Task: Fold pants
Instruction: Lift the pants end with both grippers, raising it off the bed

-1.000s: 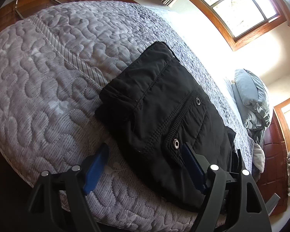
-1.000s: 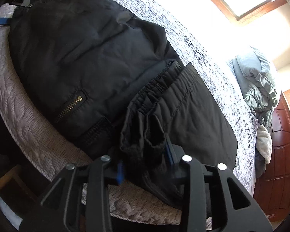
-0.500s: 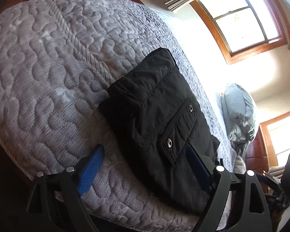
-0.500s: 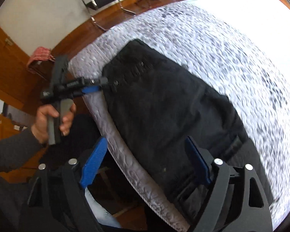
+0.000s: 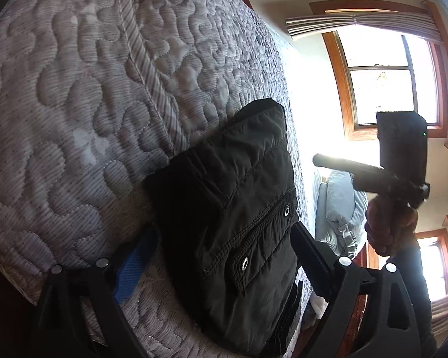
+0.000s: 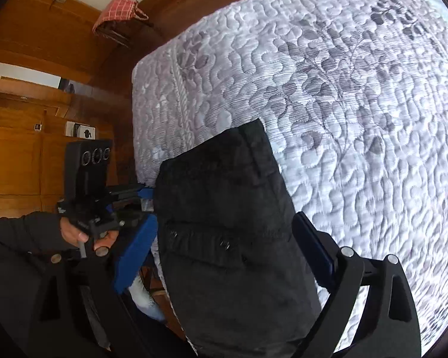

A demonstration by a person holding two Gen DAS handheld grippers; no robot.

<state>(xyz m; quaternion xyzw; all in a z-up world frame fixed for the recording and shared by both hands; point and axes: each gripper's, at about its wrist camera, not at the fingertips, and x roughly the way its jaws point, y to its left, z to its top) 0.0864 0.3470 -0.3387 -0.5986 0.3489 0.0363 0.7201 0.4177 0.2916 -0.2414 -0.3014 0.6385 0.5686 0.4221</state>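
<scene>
The black pants (image 5: 239, 208) lie folded into a compact block near the edge of the quilted grey mattress (image 5: 74, 104); a snap pocket faces up. My left gripper (image 5: 221, 262) is open, its fingers straddling the near end of the bundle. In the right wrist view the pants (image 6: 230, 232) lie between the open fingers of my right gripper (image 6: 224, 259). The left gripper (image 6: 134, 197) shows there, at the mattress edge beside the bundle. The right gripper's handle (image 5: 400, 161) shows in the left view, held in a hand to the right.
A window (image 5: 385, 80) with a wooden frame glares brightly behind the bed. A pale blue duvet (image 5: 343, 208) is bunched at the bed's far end. Wooden cabinets (image 6: 24, 137) and a chair with a red checked cloth (image 6: 116, 15) stand past the mattress corner.
The right gripper let go of the pants' bunched edge, opened and swung round to face the bundle from the other side. The left gripper stayed open and tilted closer over the bundle.
</scene>
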